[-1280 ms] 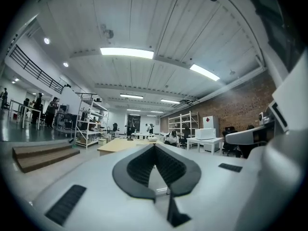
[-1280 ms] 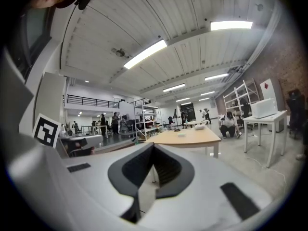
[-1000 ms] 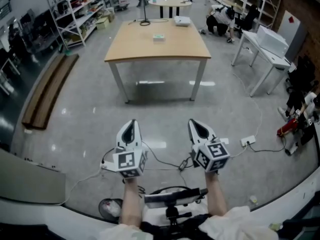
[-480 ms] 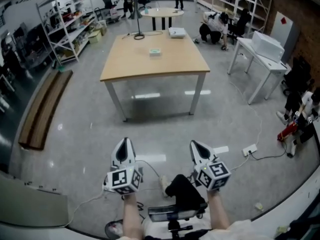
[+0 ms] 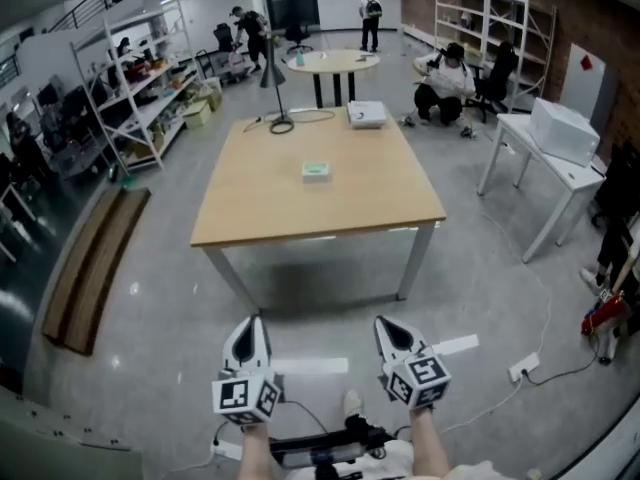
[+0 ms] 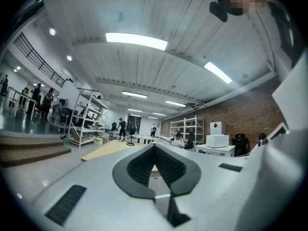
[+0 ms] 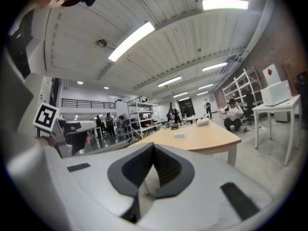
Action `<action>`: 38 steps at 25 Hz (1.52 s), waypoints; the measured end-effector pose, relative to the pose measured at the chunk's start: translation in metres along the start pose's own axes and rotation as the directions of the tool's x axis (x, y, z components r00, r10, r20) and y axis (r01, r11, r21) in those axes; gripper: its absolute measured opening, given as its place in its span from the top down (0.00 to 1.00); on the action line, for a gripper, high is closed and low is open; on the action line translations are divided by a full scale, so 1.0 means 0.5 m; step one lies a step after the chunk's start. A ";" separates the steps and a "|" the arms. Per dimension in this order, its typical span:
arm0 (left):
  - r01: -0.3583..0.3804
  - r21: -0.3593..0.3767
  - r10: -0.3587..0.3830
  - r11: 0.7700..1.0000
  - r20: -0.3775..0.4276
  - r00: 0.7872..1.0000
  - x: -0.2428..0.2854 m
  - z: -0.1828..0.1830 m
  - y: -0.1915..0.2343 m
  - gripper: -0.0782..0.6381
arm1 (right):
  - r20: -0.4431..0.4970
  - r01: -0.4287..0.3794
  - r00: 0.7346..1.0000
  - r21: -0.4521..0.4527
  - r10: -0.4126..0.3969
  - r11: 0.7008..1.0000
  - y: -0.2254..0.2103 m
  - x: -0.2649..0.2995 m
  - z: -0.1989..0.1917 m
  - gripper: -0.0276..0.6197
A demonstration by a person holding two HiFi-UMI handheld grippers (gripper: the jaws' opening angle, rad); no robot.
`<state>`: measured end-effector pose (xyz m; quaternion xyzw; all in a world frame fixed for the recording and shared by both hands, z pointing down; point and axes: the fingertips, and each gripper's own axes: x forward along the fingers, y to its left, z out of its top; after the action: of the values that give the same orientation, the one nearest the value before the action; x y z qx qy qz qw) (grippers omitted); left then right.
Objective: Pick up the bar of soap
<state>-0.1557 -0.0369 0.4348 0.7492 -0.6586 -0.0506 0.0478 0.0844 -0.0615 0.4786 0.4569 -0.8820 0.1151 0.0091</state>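
1. Left tongs [image 5: 249,324] and right tongs [image 5: 386,324]: both fully closed, tips touching, nothing held.
2. Bar of soap [image 5: 317,170]: flat on the table [image 5: 300,230], well ahead of both pairs of tips, roughly between their two lines of aim, with the table's near edge in between.
3. Likely slip: reaching the soap with closed tips and shoving it across the smooth top instead of gripping it. Better to open one pair well before contact.
4. Low, flat, probably slick bar: easy to squeeze out sideways if pinched near a corner, or to scrape the wood if approached too steeply.
5. Beyond the soap, lamp base [image 5: 282,125] and white box [image 5: 366,115]: possible bump on an overshoot.
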 end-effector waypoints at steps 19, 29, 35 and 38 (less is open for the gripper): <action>0.049 0.014 -0.049 0.999 -0.015 0.999 0.893 -0.001 0.172 0.88 | -0.057 -0.125 0.992 -0.162 0.117 0.979 -0.340 0.809 0.209 0.95; 0.112 -0.032 -0.114 0.993 -0.062 0.992 1.388 -0.035 0.317 0.88 | -0.110 -0.055 0.993 -0.210 0.033 0.976 -0.531 1.267 0.287 0.95; 0.131 -0.054 -0.136 0.990 -0.109 0.985 1.511 -0.069 0.341 0.88 | -0.229 -0.099 0.973 -0.298 0.030 0.949 -0.558 1.396 0.253 0.95; 0.125 -0.059 -0.133 0.990 -0.150 0.980 1.542 -0.100 0.359 0.88 | -0.274 -0.122 0.961 -0.285 0.041 0.951 -0.567 1.444 0.228 0.95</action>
<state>-0.2268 -0.8243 0.4989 0.7907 -0.6015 -0.0120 0.1135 -0.0966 -0.8234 0.5101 0.3934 -0.8983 0.0404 0.1913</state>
